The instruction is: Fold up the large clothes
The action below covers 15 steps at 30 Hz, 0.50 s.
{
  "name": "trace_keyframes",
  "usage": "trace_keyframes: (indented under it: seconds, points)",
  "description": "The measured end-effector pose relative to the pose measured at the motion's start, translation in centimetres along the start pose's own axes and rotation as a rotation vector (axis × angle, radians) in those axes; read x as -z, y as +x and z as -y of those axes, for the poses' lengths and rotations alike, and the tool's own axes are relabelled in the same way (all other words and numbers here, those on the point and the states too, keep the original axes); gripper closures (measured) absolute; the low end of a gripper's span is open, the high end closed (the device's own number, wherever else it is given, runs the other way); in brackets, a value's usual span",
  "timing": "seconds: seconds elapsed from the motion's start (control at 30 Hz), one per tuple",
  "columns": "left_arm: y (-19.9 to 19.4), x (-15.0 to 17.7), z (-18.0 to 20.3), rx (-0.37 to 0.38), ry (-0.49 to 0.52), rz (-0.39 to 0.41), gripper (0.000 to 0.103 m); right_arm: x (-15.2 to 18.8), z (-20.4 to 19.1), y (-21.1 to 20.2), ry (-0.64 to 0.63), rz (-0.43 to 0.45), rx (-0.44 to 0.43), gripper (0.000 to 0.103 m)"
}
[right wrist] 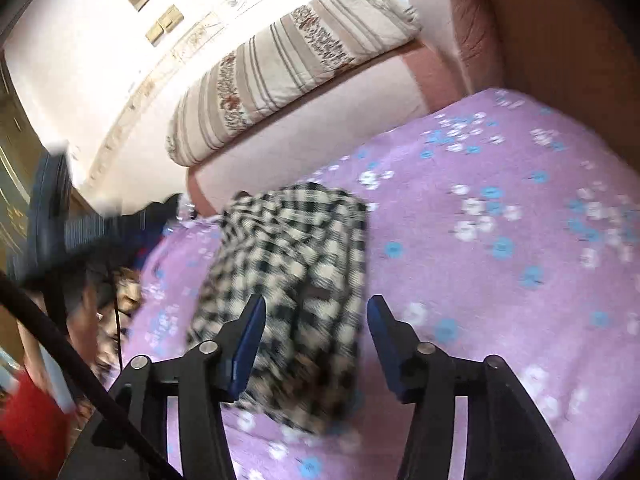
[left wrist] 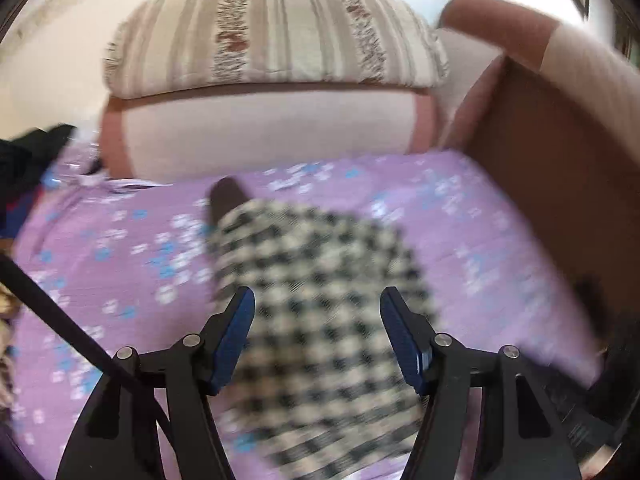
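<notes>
A black-and-white checked garment lies bunched on a purple floral bedsheet, below a striped pillow. The left gripper and right gripper hover above it, jaws spread wide, gripping nothing.

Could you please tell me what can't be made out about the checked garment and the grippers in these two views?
- Checked garment: motion blur in both wrist views hides its type, seams and fold edges.
- Its near end: covered by the left gripper and cut by the bottom edge.
- Right gripper: open, contact with the cloth unclear.
- Dark pile: cropped by the left edge.
</notes>
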<state>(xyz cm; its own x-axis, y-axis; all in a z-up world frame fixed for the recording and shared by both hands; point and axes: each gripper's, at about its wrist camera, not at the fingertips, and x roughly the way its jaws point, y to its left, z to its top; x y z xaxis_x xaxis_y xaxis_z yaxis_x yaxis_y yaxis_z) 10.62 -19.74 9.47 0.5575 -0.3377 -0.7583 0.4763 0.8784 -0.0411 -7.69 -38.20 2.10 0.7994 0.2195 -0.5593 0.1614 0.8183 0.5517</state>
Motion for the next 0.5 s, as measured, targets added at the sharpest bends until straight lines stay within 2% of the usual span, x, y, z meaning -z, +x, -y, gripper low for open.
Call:
trace_keyframes:
  seconds: [0.07,0.13,0.2,0.27,0.3,0.33,0.37,0.43,0.5]
  points:
    - [0.2,2.6,-0.9,-0.047,0.019,-0.024,0.039,-0.5,-0.5,2.0,0.011,-0.045,-0.053,0.045]
    - [0.6,4.8,-1.9,-0.042,0.008,-0.052,0.039,-0.6,-1.4,4.3,0.003,-0.097,-0.112,0.045]
    - [0.7,7.1,-2.9,-0.024,-0.026,-0.071,0.039,-0.1,-2.6,6.1,-0.025,-0.133,-0.114,0.045]
    - [0.9,8.6,-3.7,-0.02,-0.057,-0.088,0.039,0.8,-4.0,7.8,-0.085,-0.167,-0.076,0.045]
    - [0.9,9.2,-4.2,-0.016,-0.075,-0.094,0.039,1.2,-4.6,8.9,-0.115,-0.198,-0.044,0.063]
    - [0.8,9.7,-4.6,-0.013,-0.084,-0.097,0.039,1.6,-5.0,10.2,-0.143,-0.254,-0.01,0.087]
    - [0.8,10.1,-4.9,-0.008,-0.093,-0.099,0.039,1.7,-5.2,10.7,-0.154,-0.271,0.007,0.094]
    - [0.4,10.6,-5.0,-0.005,-0.091,-0.076,0.039,0.9,-5.3,9.5,-0.136,-0.216,-0.02,0.094]
    - [-0.4,11.0,-4.8,-0.007,-0.07,-0.03,0.03,-0.7,-4.9,7.4,-0.116,-0.142,-0.016,0.094]
